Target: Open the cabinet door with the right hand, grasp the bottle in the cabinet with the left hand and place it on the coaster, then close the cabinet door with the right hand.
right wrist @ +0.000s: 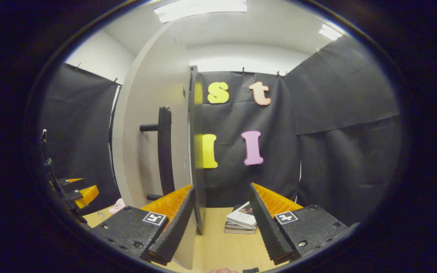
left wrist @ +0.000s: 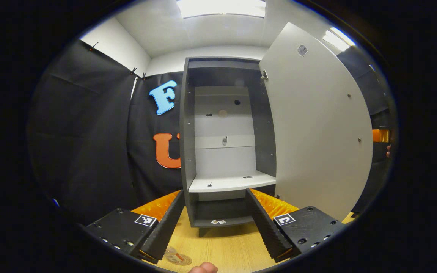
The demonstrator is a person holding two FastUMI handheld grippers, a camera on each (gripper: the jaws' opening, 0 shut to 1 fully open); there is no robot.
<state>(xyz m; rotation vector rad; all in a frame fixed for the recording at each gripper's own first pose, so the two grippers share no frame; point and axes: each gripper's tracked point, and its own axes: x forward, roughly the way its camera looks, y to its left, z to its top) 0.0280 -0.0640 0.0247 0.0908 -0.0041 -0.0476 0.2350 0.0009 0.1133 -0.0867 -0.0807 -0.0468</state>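
Right gripper [right wrist: 220, 223] is spread, empty, astride door [right wrist: 154, 125] edge; door may be knocked if closed carelessly

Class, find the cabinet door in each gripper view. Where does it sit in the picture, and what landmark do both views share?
Left gripper view: door swung open, right of centre, inner face showing.
Right gripper view: door left of centre, outer face with its handle.
Shared landmark: the wooden table at the bottom.
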